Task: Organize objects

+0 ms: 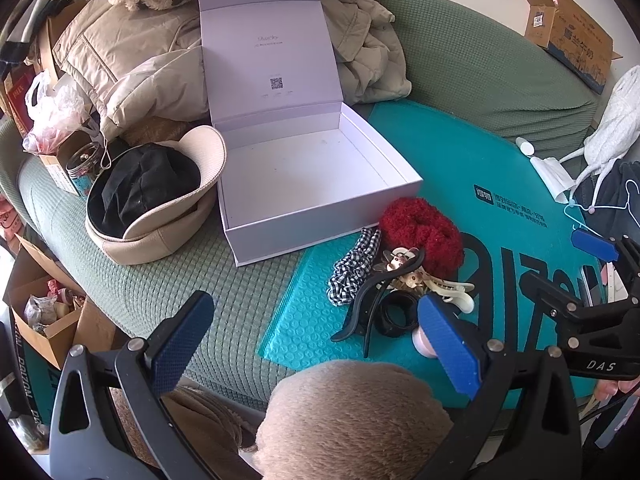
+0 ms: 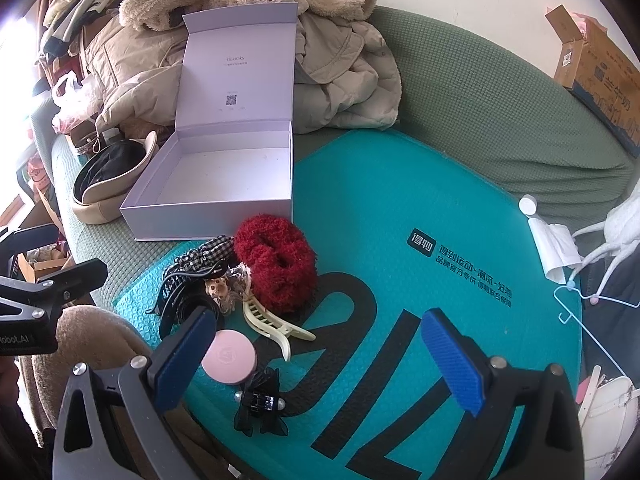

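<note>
An empty white box (image 1: 308,176) (image 2: 224,184) stands with its lid raised on a green sofa. In front of it, on a teal mailer bag (image 1: 500,208) (image 2: 384,216), lies a heap of hair things: a red fuzzy scrunchie (image 1: 420,232) (image 2: 276,260), a checked scrunchie (image 1: 354,266) (image 2: 200,260), a black claw clip (image 1: 372,300), a cream claw clip (image 2: 272,324), a pink round case (image 2: 229,356) and a black bow clip (image 2: 260,404). My left gripper (image 1: 320,340) is open, near the heap. My right gripper (image 2: 320,356) is open above the bag, holding nothing.
A beige hat with a black lining (image 1: 148,200) lies left of the box. Jackets (image 1: 132,68) are piled behind it. A cardboard carton (image 1: 572,28) sits at the far right, a hanger (image 2: 580,312) and white cloth at the right edge. A furry beige cushion (image 1: 352,420) is close below.
</note>
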The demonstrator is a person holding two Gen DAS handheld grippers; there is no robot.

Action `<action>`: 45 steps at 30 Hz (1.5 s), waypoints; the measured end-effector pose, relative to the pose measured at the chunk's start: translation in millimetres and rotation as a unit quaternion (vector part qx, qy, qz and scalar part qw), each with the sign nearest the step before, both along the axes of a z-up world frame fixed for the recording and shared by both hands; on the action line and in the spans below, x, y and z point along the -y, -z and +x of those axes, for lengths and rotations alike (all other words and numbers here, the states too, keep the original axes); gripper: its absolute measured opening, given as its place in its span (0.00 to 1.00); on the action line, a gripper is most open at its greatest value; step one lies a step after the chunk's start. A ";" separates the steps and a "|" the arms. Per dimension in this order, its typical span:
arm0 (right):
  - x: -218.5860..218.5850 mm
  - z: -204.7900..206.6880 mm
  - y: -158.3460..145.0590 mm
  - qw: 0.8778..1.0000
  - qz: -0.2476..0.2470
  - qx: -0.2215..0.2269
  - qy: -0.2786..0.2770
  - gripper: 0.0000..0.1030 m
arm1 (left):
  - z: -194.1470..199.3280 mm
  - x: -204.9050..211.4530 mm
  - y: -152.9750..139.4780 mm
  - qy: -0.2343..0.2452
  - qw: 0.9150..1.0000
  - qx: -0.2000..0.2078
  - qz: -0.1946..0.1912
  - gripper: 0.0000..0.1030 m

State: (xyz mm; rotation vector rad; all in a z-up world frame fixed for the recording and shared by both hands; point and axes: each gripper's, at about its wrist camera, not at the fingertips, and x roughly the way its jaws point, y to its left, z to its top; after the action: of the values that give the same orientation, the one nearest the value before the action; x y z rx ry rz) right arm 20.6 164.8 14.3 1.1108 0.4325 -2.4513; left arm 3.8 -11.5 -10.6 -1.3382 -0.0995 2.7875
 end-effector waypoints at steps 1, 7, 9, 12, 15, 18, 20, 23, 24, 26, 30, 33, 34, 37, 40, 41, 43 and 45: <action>-0.9 0.2 0.5 1.000 -0.002 0.000 0.000 0.99 | 0.7 1.6 0.0 -0.002 1.000 -0.002 0.002 0.99; -3.5 0.5 5.5 1.000 -0.014 0.008 -0.002 0.99 | -1.2 4.1 4.6 -0.005 1.000 0.010 0.005 0.99; -4.2 -0.2 9.5 1.000 -0.018 0.013 -0.004 0.99 | -2.7 4.5 7.3 -0.007 1.000 0.015 0.005 0.98; -6.4 -1.6 16.3 0.999 -0.026 0.023 -0.005 0.99 | -6.3 4.2 11.4 -0.006 1.000 0.022 0.006 0.97; -9.4 -3.2 23.0 0.999 -0.035 0.033 -0.006 0.99 | -10.9 3.7 15.1 0.001 0.999 0.031 0.015 0.96; -13.0 -5.8 29.7 0.998 -0.041 0.044 -0.006 0.99 | -16.5 3.8 17.8 0.013 0.999 0.040 0.026 0.95; -15.2 -6.8 34.7 0.998 -0.042 0.052 -0.005 0.99 | -21.1 3.6 18.5 0.025 0.998 0.046 0.033 0.95; -16.6 -6.3 43.1 0.997 -0.043 0.066 -0.009 0.99 | -27.9 2.5 18.9 0.044 0.997 0.051 0.034 0.94; -16.8 -5.8 46.1 0.996 -0.045 0.071 -0.011 0.99 | -30.5 1.5 19.6 0.051 0.997 0.055 0.033 0.93; -17.5 -5.0 51.7 0.995 -0.047 0.082 -0.018 0.99 | -34.8 0.0 22.4 0.068 0.995 0.065 0.035 0.91; -16.2 -3.4 60.9 0.993 -0.050 0.100 -0.029 0.99 | -41.4 -5.8 32.6 0.116 0.987 0.099 0.052 0.86; -14.9 -2.3 66.7 0.992 -0.052 0.110 -0.035 0.99 | -45.6 -10.5 41.0 0.143 0.980 0.124 0.064 0.81; -14.5 -1.9 68.6 0.991 -0.053 0.115 -0.037 0.98 | -47.2 -12.0 44.0 0.149 0.978 0.134 0.065 0.78; -13.1 0.1 74.1 0.989 -0.056 0.130 -0.048 0.94 | -52.9 -16.5 53.2 0.158 0.974 0.155 0.054 0.72; -12.9 1.4 79.0 0.987 -0.057 0.141 -0.052 0.89 | -57.6 -20.5 59.1 0.167 0.971 0.168 0.043 0.67; -12.4 1.5 80.8 0.986 -0.057 0.144 -0.053 0.89 | -59.1 -21.5 60.8 0.169 0.970 0.172 0.040 0.66; -12.0 1.5 83.8 0.986 -0.055 0.151 -0.054 0.88 | -63.4 -23.1 64.0 0.173 0.967 0.182 0.037 0.57; -11.2 1.0 86.5 0.985 -0.053 0.157 -0.057 0.87 | -67.3 -25.8 67.3 0.179 0.963 0.196 0.037 0.56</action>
State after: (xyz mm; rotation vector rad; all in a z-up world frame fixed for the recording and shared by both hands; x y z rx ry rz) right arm 21.6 176.0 -72.2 1.3578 0.2565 -2.1260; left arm -63.4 14.3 -77.9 -1.6779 0.0242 2.1812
